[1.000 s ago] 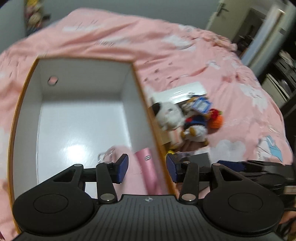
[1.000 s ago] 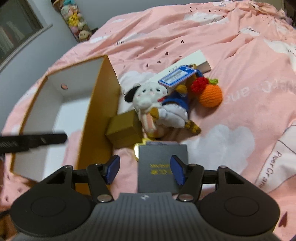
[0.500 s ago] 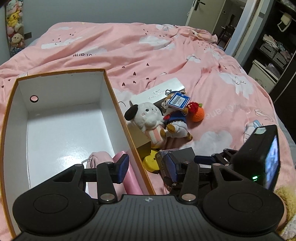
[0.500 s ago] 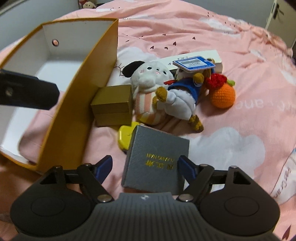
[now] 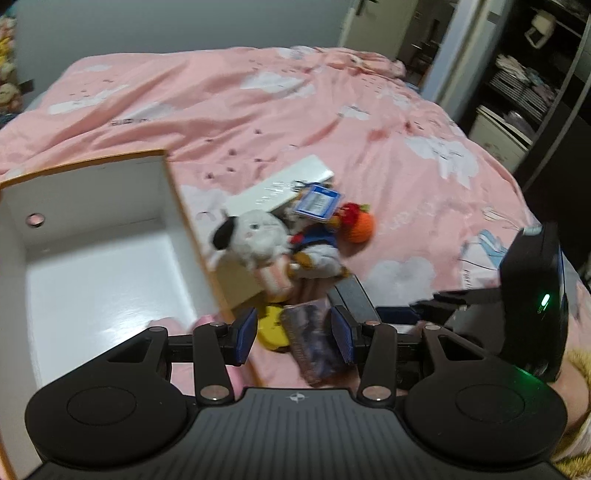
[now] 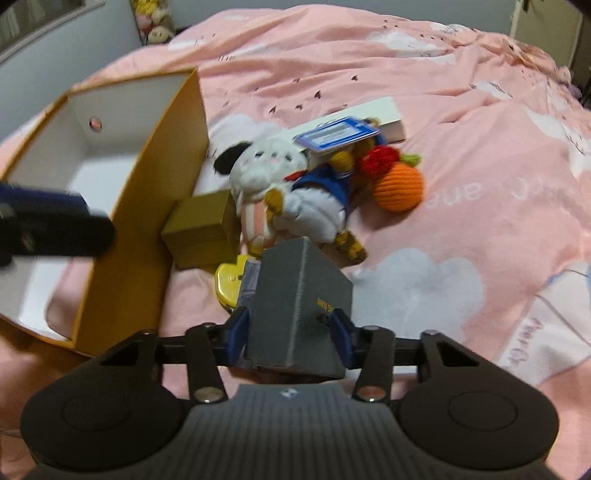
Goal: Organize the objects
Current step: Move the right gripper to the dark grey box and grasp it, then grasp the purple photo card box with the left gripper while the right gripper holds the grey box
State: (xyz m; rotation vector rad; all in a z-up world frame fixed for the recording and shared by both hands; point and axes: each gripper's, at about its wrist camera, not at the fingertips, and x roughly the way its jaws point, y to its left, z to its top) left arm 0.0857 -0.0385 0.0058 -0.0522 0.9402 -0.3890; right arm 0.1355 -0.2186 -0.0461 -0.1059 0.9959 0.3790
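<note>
An orange-walled box with a white inside [image 5: 96,266] [image 6: 155,173] lies open on the pink bed. My right gripper [image 6: 291,332] is shut on a grey box with gold lettering [image 6: 299,299], tilted up off the bed; it also shows in the left wrist view [image 5: 354,295]. My left gripper [image 5: 293,334] is open and empty, beside the big box's right wall, above a yellow piece [image 5: 271,326] and a dark booklet [image 5: 310,343]. A white plush dog [image 6: 262,173], a sailor duck plush [image 6: 317,199], a knitted orange [image 6: 399,186] and a small gold box [image 6: 201,229] lie close by.
A long white carton [image 6: 373,118] lies behind the toys. A pink item [image 5: 207,321] lies in the big box's near corner. A doorway and shelves [image 5: 517,92] stand to the right of the bed. Plush toys [image 6: 155,22] hang on the far wall.
My right gripper has closed on the grey box and tipped it up off the bed. My left gripper has shifted right, from over the big box to beside its wall.
</note>
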